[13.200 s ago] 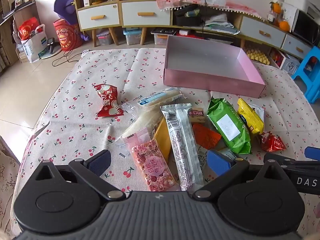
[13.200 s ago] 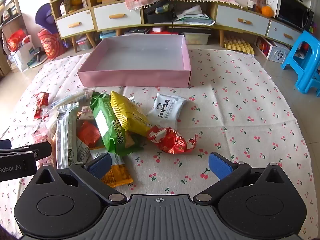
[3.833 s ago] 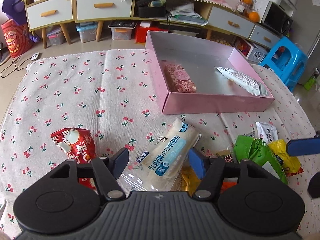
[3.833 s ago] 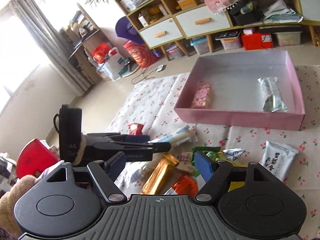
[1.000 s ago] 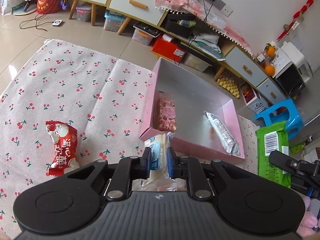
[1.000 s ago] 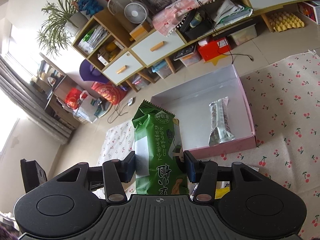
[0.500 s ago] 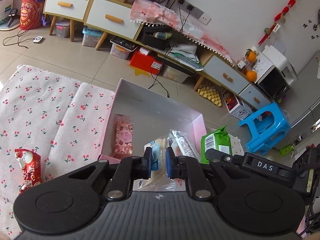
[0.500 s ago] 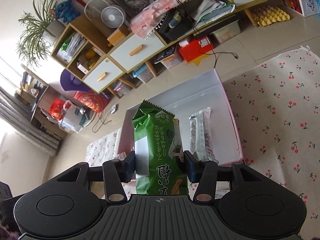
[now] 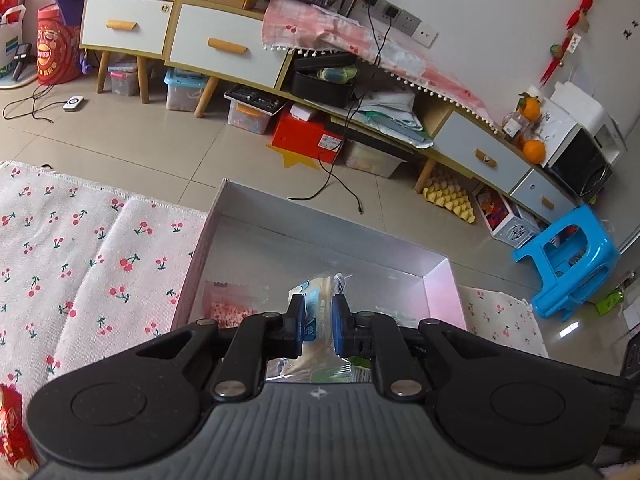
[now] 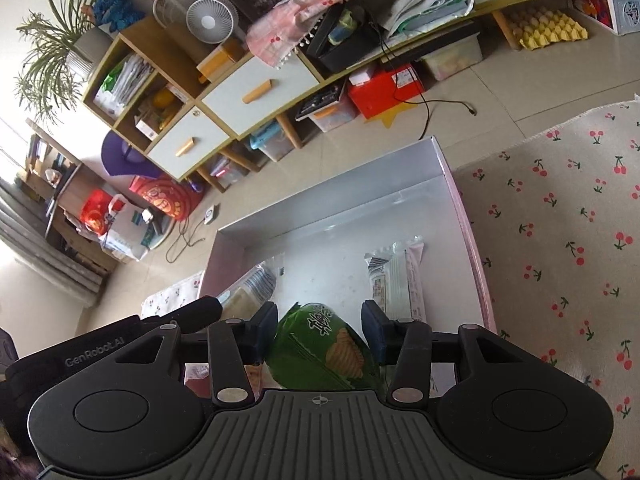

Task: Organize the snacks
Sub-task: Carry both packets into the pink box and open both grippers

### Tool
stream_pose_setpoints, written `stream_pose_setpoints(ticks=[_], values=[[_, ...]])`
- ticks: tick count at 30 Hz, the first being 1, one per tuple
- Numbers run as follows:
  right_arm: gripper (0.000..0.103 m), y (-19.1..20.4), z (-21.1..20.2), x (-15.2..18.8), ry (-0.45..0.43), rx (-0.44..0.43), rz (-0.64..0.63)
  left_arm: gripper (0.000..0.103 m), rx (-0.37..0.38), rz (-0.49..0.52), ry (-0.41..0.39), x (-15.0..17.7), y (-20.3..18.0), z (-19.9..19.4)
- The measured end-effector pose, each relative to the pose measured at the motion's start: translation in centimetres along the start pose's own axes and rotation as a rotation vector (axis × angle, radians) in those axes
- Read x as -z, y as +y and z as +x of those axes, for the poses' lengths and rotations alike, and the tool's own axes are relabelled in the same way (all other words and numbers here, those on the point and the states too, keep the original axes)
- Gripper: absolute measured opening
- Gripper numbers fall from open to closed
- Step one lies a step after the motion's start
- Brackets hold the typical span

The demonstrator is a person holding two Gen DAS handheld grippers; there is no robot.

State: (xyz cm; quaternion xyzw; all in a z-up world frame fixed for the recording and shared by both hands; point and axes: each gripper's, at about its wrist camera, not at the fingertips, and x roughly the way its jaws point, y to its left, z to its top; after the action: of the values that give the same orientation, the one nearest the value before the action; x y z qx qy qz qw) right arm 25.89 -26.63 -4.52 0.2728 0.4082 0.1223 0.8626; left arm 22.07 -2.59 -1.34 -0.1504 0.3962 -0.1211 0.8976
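My left gripper point(image 9: 316, 326) is shut on a clear bread packet with a blue label point(image 9: 318, 300) and holds it over the pink box point(image 9: 440, 280); the packet also shows in the right wrist view point(image 10: 246, 290). A pink snack bar point(image 9: 228, 306) lies in the box at the left. My right gripper point(image 10: 320, 330) hangs over the box point(image 10: 468, 232) with its jaws apart around a green snack bag point(image 10: 324, 348), which lies tilted between them. A silver-and-white packet point(image 10: 394, 276) lies in the box at the right.
The cherry-print cloth point(image 9: 80, 248) covers the table around the box point(image 10: 568, 220). A red snack packet point(image 9: 12, 436) lies at the far left. Beyond the table edge are tiled floor, low cabinets point(image 9: 224, 46) and a blue stool point(image 9: 568, 268).
Both grippers have moved forward over the pink box. The right jaws have widened and the green bag has tipped down between them. The left gripper keeps its hold on the bread packet.
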Motion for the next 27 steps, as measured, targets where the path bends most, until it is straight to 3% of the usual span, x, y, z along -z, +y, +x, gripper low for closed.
stream_pose_setpoints(ticks=[7,11,22,27], values=[[0.046,0.6,0.3,-0.7,-0.051,0.037,-0.057,0.013,-0.025,0.056,-0.023,0.0,-0.1,0.5],[0.049,0.5,-0.1,-1.3,-0.077,0.043,-0.043,0.024,-0.033,0.079,-0.028,0.2,-0.3,0.2],[0.055,0.7,-2.7,-1.6,-0.081,0.084,-0.041,0.041,-0.059,0.121,0.009,1.0,-0.4,-1.0],[0.062,1.3,-4.4,-0.8,-0.082,0.103,-0.061,0.054,-0.062,0.127,0.026,1.5,-0.4,-2.4]])
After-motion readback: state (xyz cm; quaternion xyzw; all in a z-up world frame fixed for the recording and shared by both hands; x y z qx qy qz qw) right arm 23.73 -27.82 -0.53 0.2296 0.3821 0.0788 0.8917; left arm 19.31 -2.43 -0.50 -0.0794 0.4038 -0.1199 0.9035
